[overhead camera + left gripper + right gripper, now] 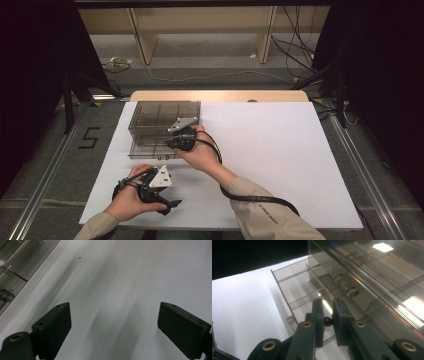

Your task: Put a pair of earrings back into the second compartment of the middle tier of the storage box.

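Observation:
A smoky clear drawer box point(162, 117) stands at the table's back left, with its lower drawer point(147, 148) pulled out. My right gripper point(175, 144) hovers over that drawer's front. In the right gripper view its jaws point(328, 308) are shut on a small dark red round piece point(327, 320), held above a drawer compartment point(299, 290). My left gripper point(172, 204) rests low near the front edge, apart from the box. It point(112, 312) is open over bare white table, with nothing between its fingers point(53, 325).
The white table top point(280, 150) stretches to the right of the box. The closed upper drawer has a clear bar handle point(345, 286). A corner of the box point(17, 265) lies at the upper left of the left gripper view. Cables point(295, 50) lie on the floor beyond the table.

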A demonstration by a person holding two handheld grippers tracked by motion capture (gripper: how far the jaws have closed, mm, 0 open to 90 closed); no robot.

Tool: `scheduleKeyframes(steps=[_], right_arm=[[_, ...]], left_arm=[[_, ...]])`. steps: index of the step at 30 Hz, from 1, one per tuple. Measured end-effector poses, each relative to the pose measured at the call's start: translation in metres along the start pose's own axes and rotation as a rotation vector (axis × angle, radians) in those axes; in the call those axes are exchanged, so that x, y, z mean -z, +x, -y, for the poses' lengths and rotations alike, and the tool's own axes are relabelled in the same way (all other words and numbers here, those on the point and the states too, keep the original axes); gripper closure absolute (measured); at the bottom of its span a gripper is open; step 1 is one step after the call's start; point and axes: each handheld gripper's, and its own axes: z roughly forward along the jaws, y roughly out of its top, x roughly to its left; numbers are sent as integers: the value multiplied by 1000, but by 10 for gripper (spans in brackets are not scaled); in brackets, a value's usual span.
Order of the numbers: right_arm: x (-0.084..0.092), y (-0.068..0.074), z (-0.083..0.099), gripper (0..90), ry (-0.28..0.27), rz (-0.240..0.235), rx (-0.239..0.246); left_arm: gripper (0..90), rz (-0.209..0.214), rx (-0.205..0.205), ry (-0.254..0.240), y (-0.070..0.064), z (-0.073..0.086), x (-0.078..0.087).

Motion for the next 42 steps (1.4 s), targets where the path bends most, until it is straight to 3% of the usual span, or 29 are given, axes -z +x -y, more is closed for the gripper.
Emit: scheduleKeyframes(steps=[42], right_arm=[[-13, 1, -1, 801, 23, 1, 0]], left_arm=[[128, 7, 0, 3, 0, 0, 0]])
